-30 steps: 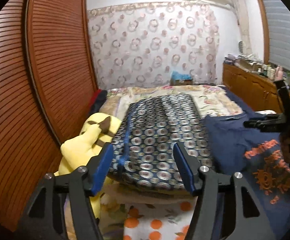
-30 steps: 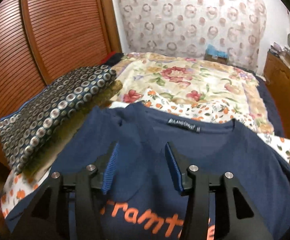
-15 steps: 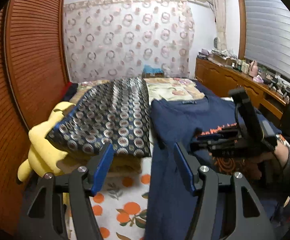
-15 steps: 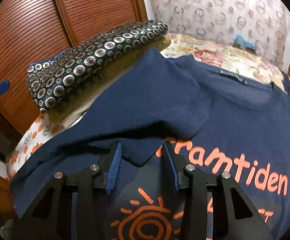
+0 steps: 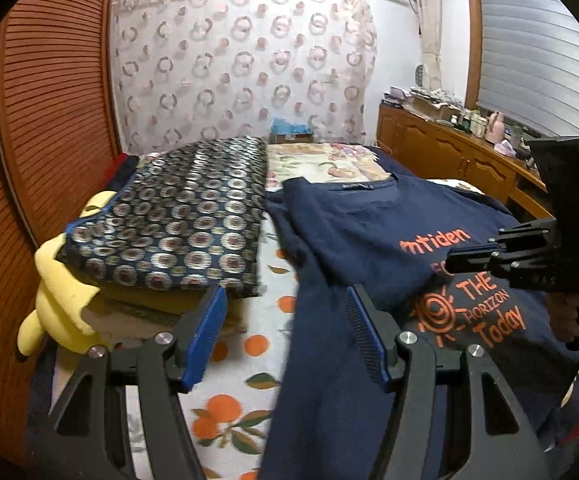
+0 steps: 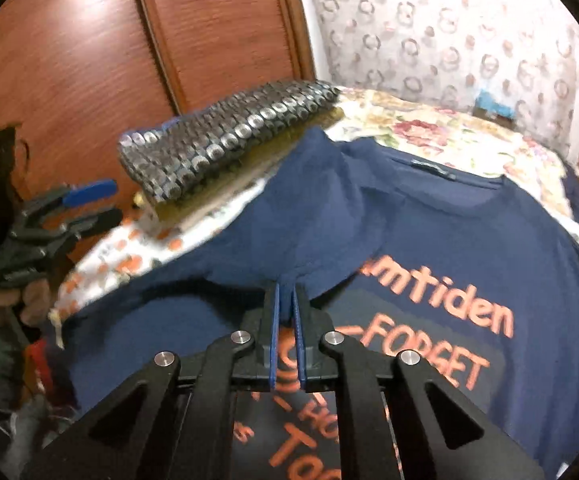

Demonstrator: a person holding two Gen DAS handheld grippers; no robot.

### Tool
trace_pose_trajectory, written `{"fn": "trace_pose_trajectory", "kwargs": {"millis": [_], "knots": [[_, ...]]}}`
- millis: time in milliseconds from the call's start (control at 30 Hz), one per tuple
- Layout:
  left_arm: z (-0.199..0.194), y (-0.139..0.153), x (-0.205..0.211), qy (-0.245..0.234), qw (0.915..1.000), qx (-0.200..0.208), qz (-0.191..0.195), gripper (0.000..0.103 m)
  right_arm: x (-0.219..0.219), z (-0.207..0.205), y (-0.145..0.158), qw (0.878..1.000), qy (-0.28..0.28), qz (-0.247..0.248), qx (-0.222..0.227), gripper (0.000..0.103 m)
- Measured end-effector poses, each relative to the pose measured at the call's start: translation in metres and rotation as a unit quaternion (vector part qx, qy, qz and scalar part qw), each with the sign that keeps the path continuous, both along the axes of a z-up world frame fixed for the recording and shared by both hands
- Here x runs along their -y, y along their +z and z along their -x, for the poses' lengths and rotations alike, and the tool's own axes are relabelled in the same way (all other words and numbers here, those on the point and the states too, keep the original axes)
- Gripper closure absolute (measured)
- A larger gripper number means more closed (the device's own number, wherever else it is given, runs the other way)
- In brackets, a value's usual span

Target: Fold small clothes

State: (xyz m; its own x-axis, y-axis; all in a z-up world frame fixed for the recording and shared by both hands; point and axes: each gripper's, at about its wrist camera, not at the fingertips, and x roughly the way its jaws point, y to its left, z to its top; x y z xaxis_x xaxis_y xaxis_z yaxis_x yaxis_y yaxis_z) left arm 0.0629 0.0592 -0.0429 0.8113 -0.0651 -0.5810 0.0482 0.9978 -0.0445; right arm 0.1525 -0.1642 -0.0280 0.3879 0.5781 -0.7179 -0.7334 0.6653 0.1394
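Between right tongs (image 6: 285, 300), newly pinched sleeve (image 6: 289, 240)

T-shirt (image 6: 429, 240) print partly hidden under folded sleeve; hem cut off by frame edge.

Two close wrist views down the bed; shared navy T-shirt (image 5: 369, 232) (image 6: 429, 240), somewhat blurred.

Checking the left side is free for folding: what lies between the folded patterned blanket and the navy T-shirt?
A strip of the orange-print bedsheet separates the patterned blanket from the navy T-shirt; the left wrist view shows it.
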Motion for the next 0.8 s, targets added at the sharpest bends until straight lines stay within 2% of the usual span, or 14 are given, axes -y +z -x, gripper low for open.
{"fn": "trace_pose_trajectory", "kwargs": {"millis": [33, 100, 233, 433, 533, 567, 633, 800], "knots": [[-0.002, -0.001, 0.004, -0.004, 1.0000, -0.002, -0.001, 0.041, 0.001, 0.001, -0.001, 1.000, -0.005, 0.007, 0.005, 0.083], [-0.006, -0.002, 0.013, -0.015, 0.9999, -0.005, -0.005, 0.041, 0.005, 0.001, -0.003, 1.000, -0.018, 0.016, 0.015, 0.075], [-0.021, -0.005, 0.029, -0.028, 0.9995, -0.013, -0.011, 0.041, 0.029, -0.004, -0.005, 0.999, -0.044, 0.015, 0.020, 0.066], [-0.062, -0.001, 0.041, -0.044, 0.9985, -0.026, -0.020, 0.041, 0.086, -0.011, -0.010, 0.992, -0.108, 0.045, 0.043, 0.065], [-0.091, 0.001, 0.042, -0.051, 0.9978, -0.037, -0.022, 0.042, 0.116, -0.019, -0.020, 0.988, -0.140, 0.061, 0.037, 0.065], [-0.100, 0.001, 0.042, -0.052, 0.9975, -0.042, -0.022, 0.050, 0.124, -0.021, -0.024, 0.986, -0.146, 0.066, 0.034, 0.065], [-0.126, -0.001, 0.040, -0.040, 0.9965, -0.062, -0.040, 0.055, 0.135, -0.025, -0.032, 0.984, -0.155, 0.078, 0.025, 0.065], [-0.178, -0.008, 0.040, -0.007, 0.9907, -0.103, -0.089, 0.056, 0.150, -0.024, -0.037, 0.984, -0.163, 0.073, 0.012, 0.064]]}}
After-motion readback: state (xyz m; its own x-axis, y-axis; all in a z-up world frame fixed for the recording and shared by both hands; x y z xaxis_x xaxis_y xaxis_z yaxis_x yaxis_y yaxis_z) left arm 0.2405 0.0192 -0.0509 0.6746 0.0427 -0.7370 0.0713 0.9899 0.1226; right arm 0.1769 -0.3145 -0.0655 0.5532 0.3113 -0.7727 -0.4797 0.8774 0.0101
